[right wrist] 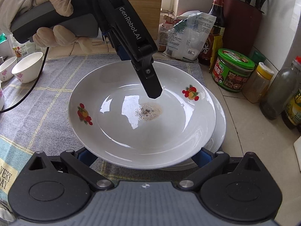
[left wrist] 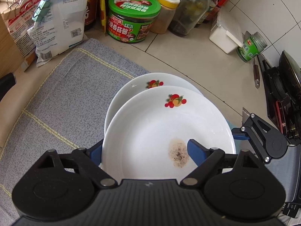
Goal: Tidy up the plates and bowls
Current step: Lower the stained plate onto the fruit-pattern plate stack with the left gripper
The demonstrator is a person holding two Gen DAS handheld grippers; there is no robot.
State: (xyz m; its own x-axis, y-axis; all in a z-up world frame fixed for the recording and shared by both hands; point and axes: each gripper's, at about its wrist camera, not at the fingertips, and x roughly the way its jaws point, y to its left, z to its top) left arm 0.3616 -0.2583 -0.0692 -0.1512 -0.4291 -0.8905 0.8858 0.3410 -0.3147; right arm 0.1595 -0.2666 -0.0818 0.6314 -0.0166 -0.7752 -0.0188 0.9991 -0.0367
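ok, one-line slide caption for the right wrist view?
Left tool grips the top plate by its rim over a second plate, two bowls waiting.

A grey checked cloth [left wrist: 75, 86] with pale yellow lines covers part of the tiled desk [left wrist: 188, 60]. Behind it stands a green-lidded jar of mushroom sauce [left wrist: 131, 17], with a yellow-capped spice jar [left wrist: 165, 13] just beside it and a clear glass bottle [left wrist: 190, 11] next along. A white lidded box [left wrist: 225, 33] sits near a small green jar [left wrist: 251, 47]. Printed bags held by binder clips [left wrist: 41, 9] lean at the cloth's far edge. A dark soy sauce bottle [right wrist: 216, 24] stands beside a dark red knife block [right wrist: 242, 20].
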